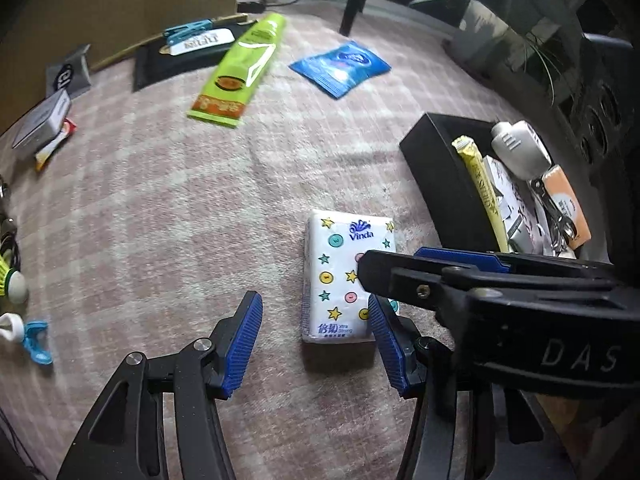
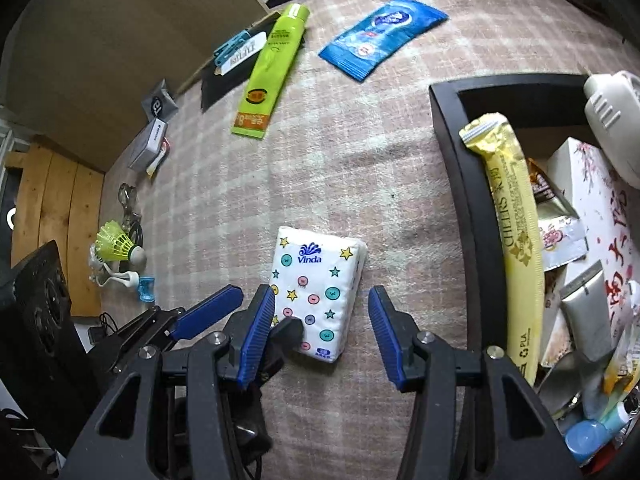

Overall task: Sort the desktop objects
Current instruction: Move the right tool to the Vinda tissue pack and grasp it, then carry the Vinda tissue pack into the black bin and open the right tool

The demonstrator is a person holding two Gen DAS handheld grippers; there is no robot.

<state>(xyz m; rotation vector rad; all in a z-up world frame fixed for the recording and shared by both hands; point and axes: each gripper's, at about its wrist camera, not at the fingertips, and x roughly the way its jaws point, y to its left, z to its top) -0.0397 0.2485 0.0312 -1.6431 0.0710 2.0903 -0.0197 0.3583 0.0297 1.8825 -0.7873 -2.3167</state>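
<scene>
The tissue pack (image 2: 318,294), its long axis pointing up the frame, is framed between the wide-open, empty right hand-held gripper (image 2: 320,334), while the left hand-held gripper (image 1: 316,344), equally open and empty, is seen just beside it.

"Vinda" in blue on the white tissue pack (image 2: 316,292), with "Ultra Strong" small at its near end. Right of the pack, in the black box (image 2: 448,128): "CHEERS" and "PLA" on the yellow sachet (image 2: 514,240). "DAS" on the right gripper (image 1: 440,276) body, which overlaps the pack. Other labels unreadable.
</scene>
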